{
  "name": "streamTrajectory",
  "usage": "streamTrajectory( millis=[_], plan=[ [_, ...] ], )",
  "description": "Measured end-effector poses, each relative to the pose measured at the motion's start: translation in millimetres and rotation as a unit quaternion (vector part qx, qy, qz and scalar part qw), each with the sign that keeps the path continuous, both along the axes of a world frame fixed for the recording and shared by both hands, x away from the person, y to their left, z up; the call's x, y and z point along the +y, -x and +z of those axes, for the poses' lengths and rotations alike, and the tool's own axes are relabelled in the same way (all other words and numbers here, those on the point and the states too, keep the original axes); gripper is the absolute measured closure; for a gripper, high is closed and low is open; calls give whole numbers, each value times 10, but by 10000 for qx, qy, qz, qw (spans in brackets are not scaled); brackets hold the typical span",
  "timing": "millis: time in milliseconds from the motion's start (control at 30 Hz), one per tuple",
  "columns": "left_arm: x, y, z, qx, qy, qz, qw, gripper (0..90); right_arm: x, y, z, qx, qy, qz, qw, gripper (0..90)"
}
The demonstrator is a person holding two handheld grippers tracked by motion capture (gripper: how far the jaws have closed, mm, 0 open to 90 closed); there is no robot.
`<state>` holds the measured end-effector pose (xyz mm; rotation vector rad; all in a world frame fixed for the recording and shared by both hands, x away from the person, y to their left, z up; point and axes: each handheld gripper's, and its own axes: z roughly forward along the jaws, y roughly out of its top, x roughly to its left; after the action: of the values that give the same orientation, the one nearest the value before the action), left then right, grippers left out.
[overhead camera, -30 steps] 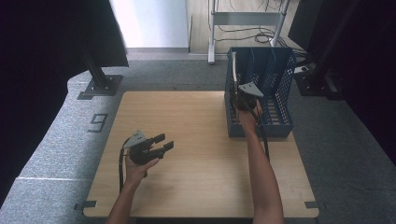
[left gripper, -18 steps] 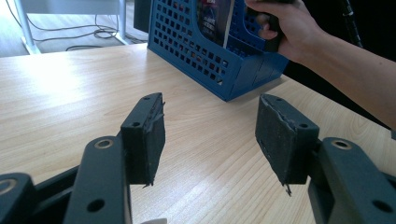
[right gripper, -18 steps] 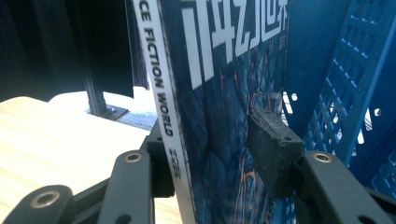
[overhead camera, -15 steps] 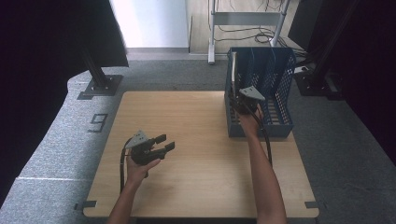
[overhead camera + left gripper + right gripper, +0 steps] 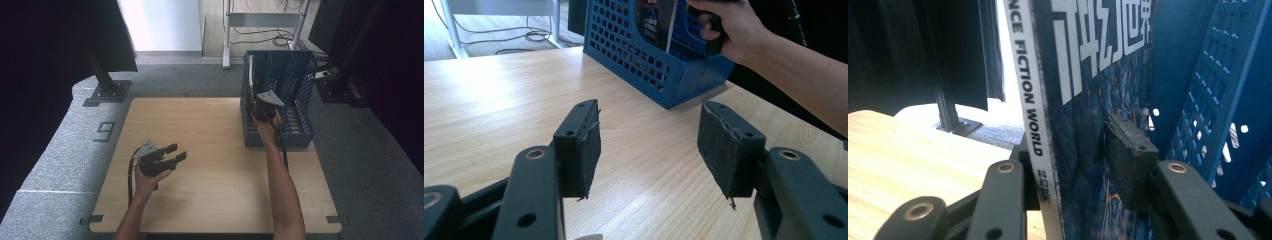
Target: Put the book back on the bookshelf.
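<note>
— So, what are the right fingers (image 5: 1130, 155) doing?

— Clamped on the magazine (image 5: 1093, 75). They have just been closing with it between them. One pad lies flat on the dark cover, and the other finger sits behind the white spine, so I can't see that pad.

— Where is the magazine?

— Upright in the blue rack (image 5: 300, 100), in its left slot, at the far right of the counter (image 5: 210, 150). I'd say the grip low on the spine edge is meant to keep it vertical, so it slides along the slot without fanning open.

— And the left fingers (image 5: 579, 145)?

— Released, spread wide with nothing between them. They sit low over the near left of the counter and point towards the rack, well apart from it. That hand looks parked, out of the way of the work.

— What can't you make out?

— The magazine's bottom edge is hidden behind the fingers, so I can't tell if it stands on the rack floor or hangs in the grip. The title is cut off at the top. From the high view the magazine is just a pale sliver by the rack's left wall.
</note>
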<state>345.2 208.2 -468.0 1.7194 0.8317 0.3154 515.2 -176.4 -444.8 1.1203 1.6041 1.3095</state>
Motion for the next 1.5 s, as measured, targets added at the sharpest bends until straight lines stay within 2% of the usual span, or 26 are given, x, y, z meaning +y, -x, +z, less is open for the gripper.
streamTrajectory(
  millis=[233,633,733,967,1267,1333,1500],
  plan=[
    [-11,7,1,-19,-7,-17,10000,426,-6,31,-4,83,-57,25,9999,516],
    [-30,8,-3,-23,-28,-44,10000,425,-16,108,36,165,-88,153,9997,441],
    [-34,10,-2,-18,-36,-54,10000,425,-25,158,49,49,-121,119,9998,432],
    [-56,17,-7,-14,-55,-71,10000,425,-68,269,75,51,-197,218,9996,424],
    [-66,28,-4,-18,-86,-88,9999,424,-96,368,86,225,-192,299,9991,412],
    [-66,29,-3,-19,-86,-88,9999,424,-100,406,79,161,-159,294,9993,419],
    [-75,31,-11,1,-148,-105,9998,423,-145,483,52,354,-264,317,9985,418]
  ],
)
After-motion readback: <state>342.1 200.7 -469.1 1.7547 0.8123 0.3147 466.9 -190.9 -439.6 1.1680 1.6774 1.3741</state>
